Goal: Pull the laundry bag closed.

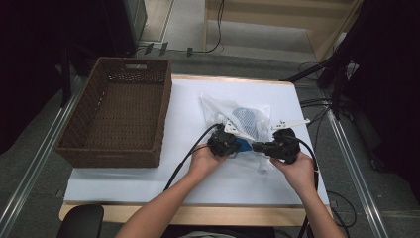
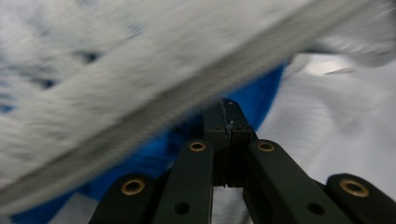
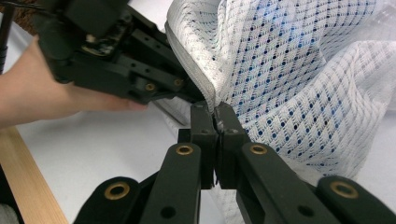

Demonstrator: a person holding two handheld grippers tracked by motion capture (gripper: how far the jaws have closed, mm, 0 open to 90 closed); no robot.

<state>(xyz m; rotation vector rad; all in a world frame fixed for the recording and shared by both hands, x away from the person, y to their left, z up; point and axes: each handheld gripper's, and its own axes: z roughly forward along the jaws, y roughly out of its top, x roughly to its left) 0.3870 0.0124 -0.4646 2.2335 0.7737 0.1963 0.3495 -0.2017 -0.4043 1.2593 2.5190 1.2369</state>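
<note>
White table (image 1: 148,183), mesh bag (image 3: 299,84) btwn R fingers (image 3: 205,126)

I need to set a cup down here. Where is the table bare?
Bare: the white table strip between the basket's front wall and the near edge. Crowded: around the mesh bag, where both grippers meet.

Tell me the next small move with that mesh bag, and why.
Probably pull the two apart slightly to spread the opening: the right hand-held gripper is shut on the white mesh bag edge, the left hand-held gripper is shut beside it, and blue contents sit inside.
</note>
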